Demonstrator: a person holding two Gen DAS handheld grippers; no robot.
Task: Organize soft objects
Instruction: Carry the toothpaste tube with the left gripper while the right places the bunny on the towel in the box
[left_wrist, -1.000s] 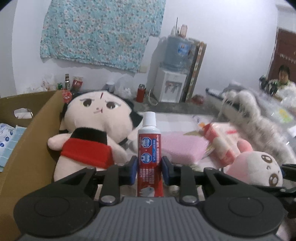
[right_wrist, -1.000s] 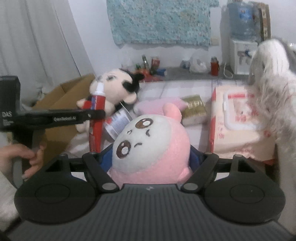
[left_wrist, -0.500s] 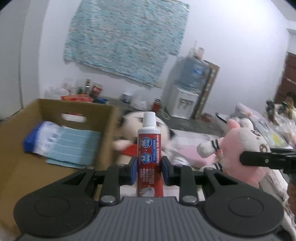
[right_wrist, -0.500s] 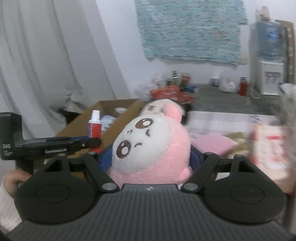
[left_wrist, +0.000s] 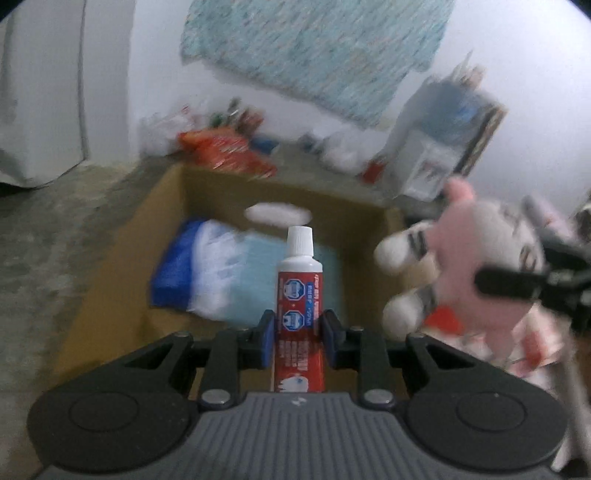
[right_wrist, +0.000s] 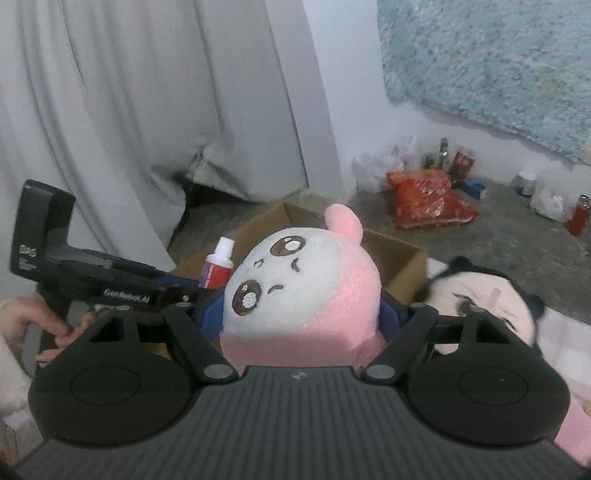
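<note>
Left gripper (left_wrist: 298, 334) pinches toothpaste tube (left_wrist: 300, 291), above cardboard box (left_wrist: 110, 295). Right gripper (right_wrist: 301, 314) squeezes pink plush (right_wrist: 303, 288), beside box. Blue pack (left_wrist: 221, 280) already inside. Big doll (right_wrist: 491, 306) waits outside. Both still need dropping in.

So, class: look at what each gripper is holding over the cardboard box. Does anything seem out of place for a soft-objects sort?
Yes. The left gripper clamps a red toothpaste tube, a toiletry rather than a soft toy, while the right gripper holds a pink plush. The tube looks like the odd one out over the cardboard box.
</note>
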